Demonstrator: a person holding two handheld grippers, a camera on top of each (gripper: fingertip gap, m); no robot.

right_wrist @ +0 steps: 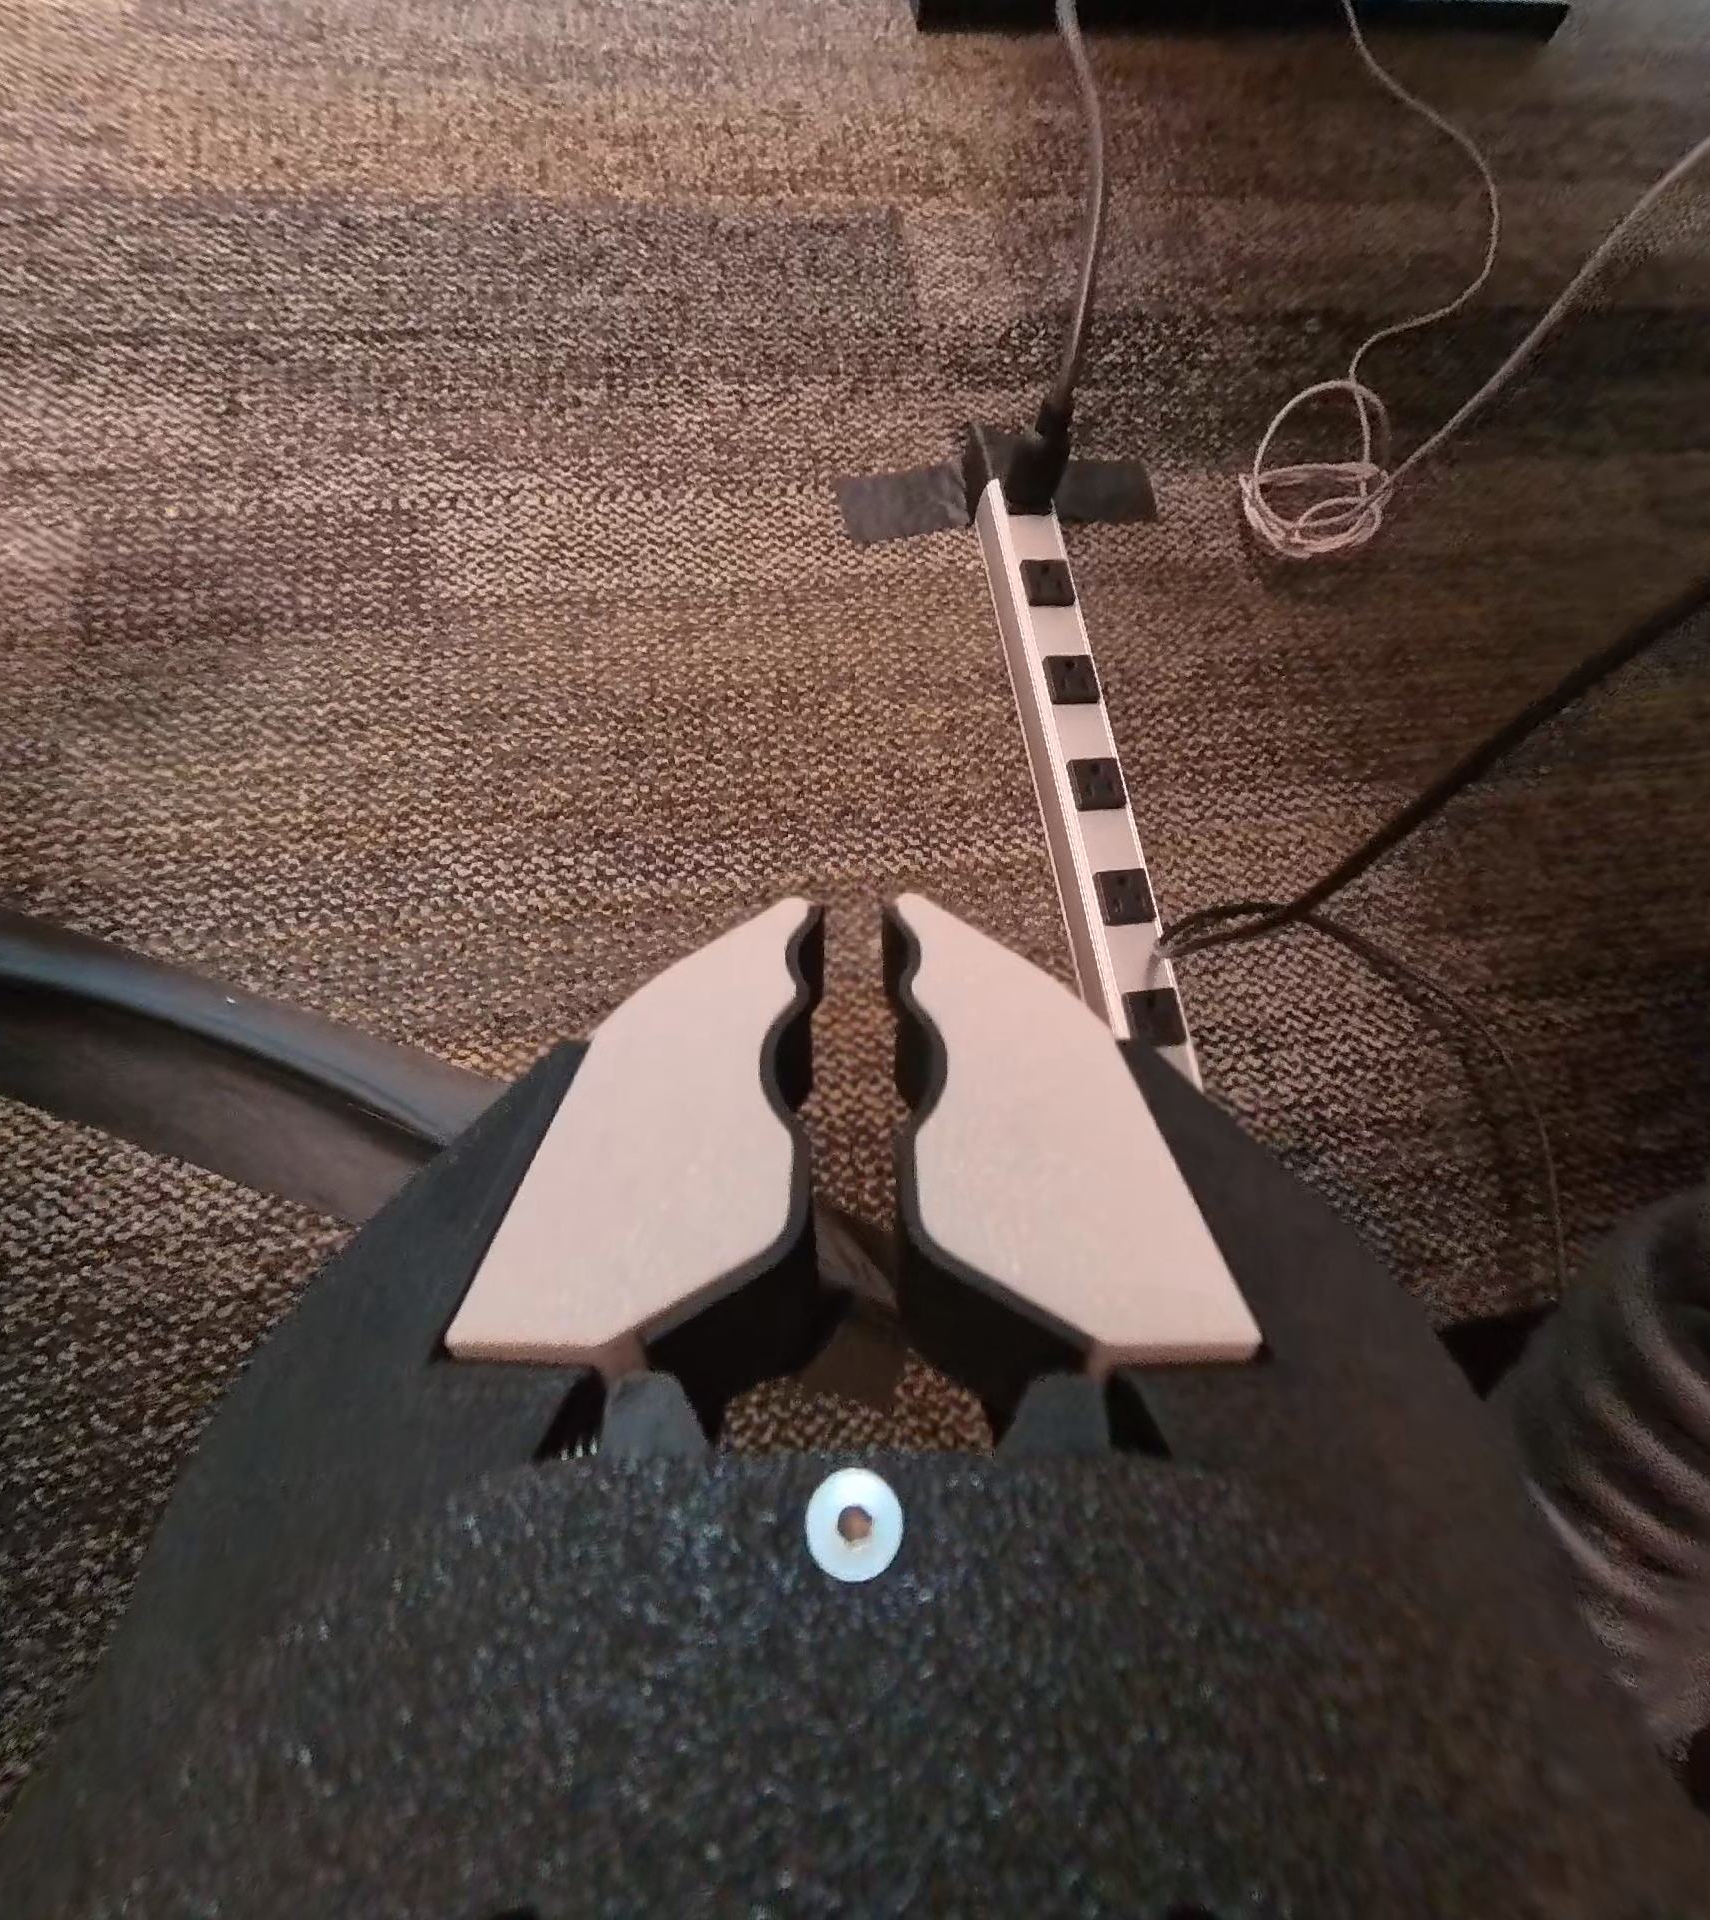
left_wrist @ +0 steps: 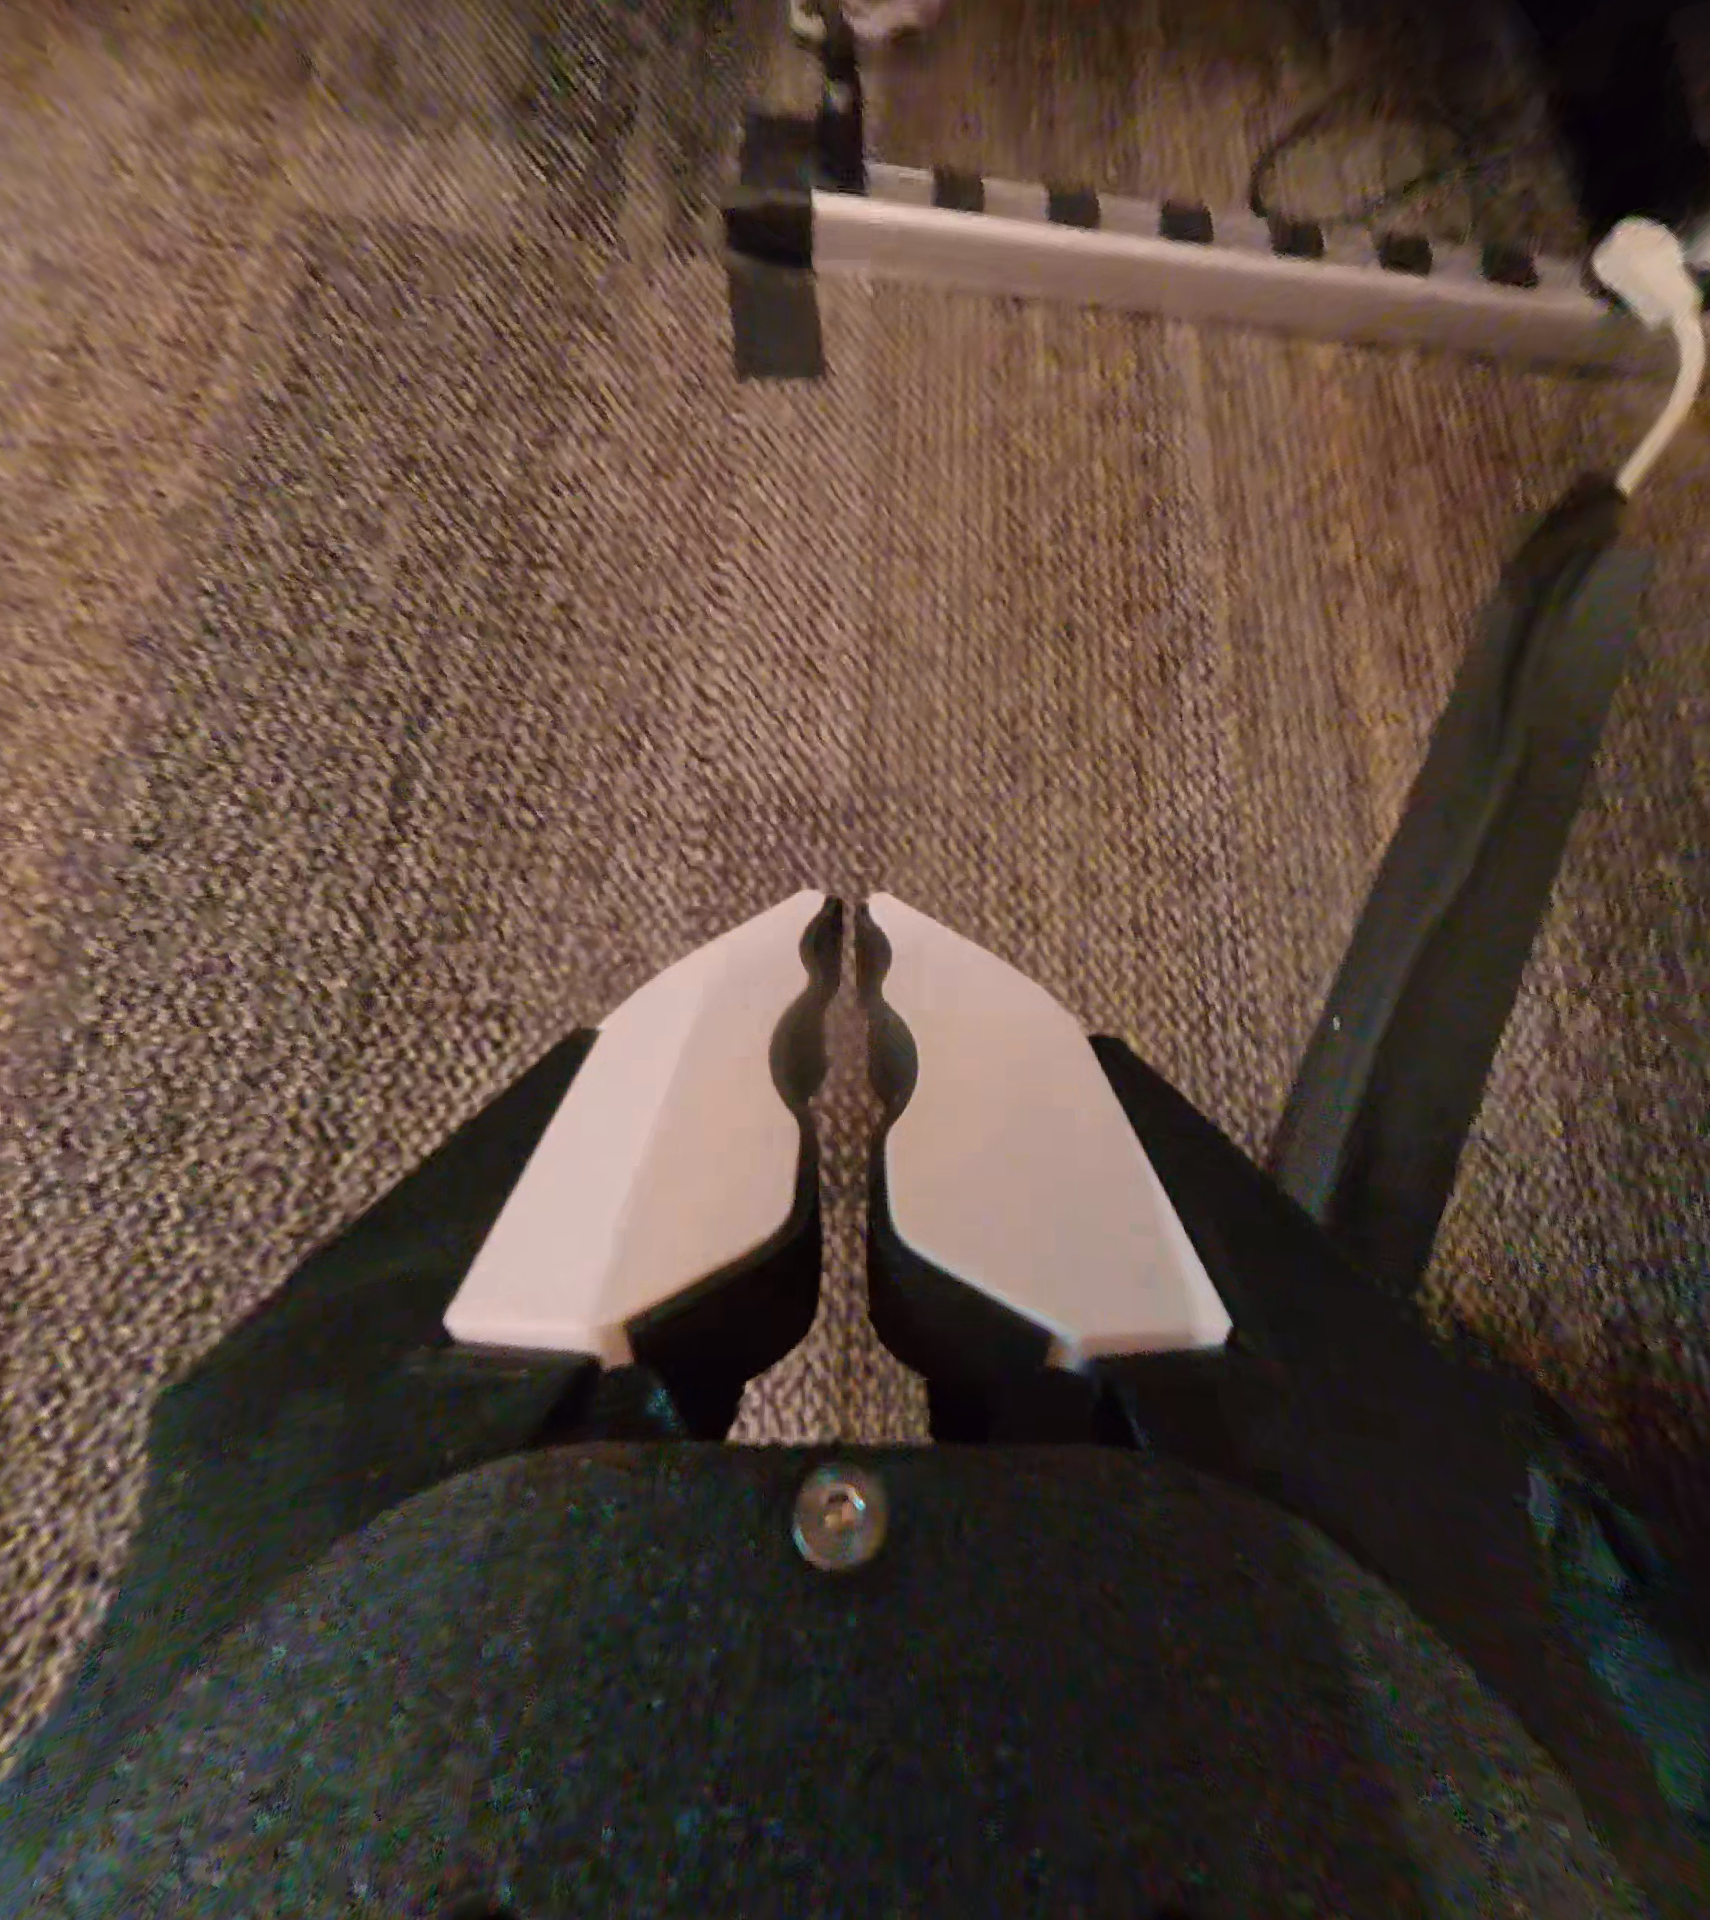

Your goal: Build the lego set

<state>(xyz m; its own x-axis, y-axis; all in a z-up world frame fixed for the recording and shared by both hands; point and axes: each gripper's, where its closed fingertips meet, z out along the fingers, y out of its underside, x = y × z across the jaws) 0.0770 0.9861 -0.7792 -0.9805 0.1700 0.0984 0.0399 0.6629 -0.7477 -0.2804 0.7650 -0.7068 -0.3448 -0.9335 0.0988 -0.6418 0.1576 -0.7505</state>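
Note:
No lego pieces show in either view. Both grippers point down at a brown carpet. My left gripper (left_wrist: 848,906) has white fingers with black pads; the tips are almost touching and hold nothing. My right gripper (right_wrist: 851,914) has the same white fingers with a narrow gap between the tips, and it holds nothing. Carpet shows through the gap between each pair of fingers.
A long white power strip (right_wrist: 1069,707) lies on the carpet (right_wrist: 415,675), taped down with black tape (right_wrist: 908,506); it also shows in the left wrist view (left_wrist: 1142,265) with a white plug (left_wrist: 1651,275). A black chair leg (left_wrist: 1453,862) (right_wrist: 155,1049), loose cables (right_wrist: 1318,488) and a coiled hose (right_wrist: 1692,1455) lie nearby. Some 45 cm of space lies between my two pairs of fingers.

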